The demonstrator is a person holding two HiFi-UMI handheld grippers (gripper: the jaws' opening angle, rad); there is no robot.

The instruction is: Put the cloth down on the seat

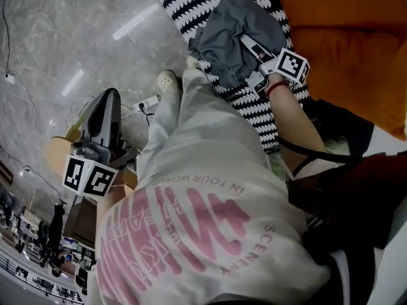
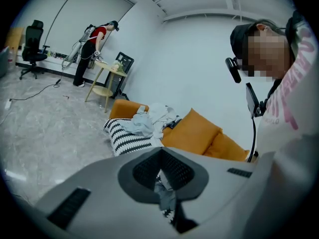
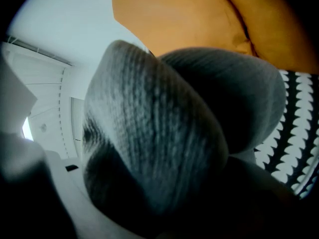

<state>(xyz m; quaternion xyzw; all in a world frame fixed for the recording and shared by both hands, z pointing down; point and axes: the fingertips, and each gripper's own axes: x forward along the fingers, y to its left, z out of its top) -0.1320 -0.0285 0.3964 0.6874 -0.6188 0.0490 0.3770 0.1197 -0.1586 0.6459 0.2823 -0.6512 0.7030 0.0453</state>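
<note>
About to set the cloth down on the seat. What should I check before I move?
1. Grey cloth held by right gripper: ok, bunched around its fingers.
2. Cloth over the striped seat cover: ok.
3. Cloth touching the seat: cannot tell, no gap visible.
4. Landing spot bare: cannot tell, the cloth hides it.
5. Left gripper out of the way: ok, shut, out over the floor.

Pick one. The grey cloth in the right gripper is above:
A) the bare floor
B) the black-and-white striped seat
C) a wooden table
B: in the head view the grey cloth, held by the right gripper, hangs over the striped seat.
</note>
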